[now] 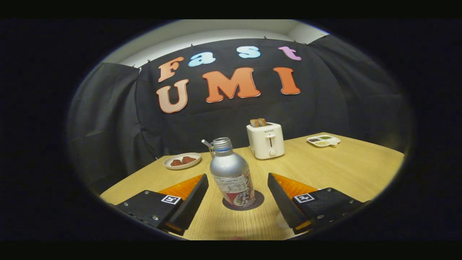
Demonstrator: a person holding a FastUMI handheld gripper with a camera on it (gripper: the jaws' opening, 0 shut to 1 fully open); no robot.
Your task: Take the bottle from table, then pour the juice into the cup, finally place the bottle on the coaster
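Tabletop (343, 169): bottle (232, 177) upright on coaster (260, 199), between wide-open, empty fingers (196, 191).

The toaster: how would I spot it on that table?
Start at the wooden table, past the open claw and the silver bottle between its fingers. Beyond the bottle, by the black cloth, stands the white toaster, the one boxy thing, with toast sticking up.

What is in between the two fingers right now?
In the gripper view, the silver bottle stands upright between the open fingers, on a dark round coaster. Neither finger touches it; bare table shows on each side.
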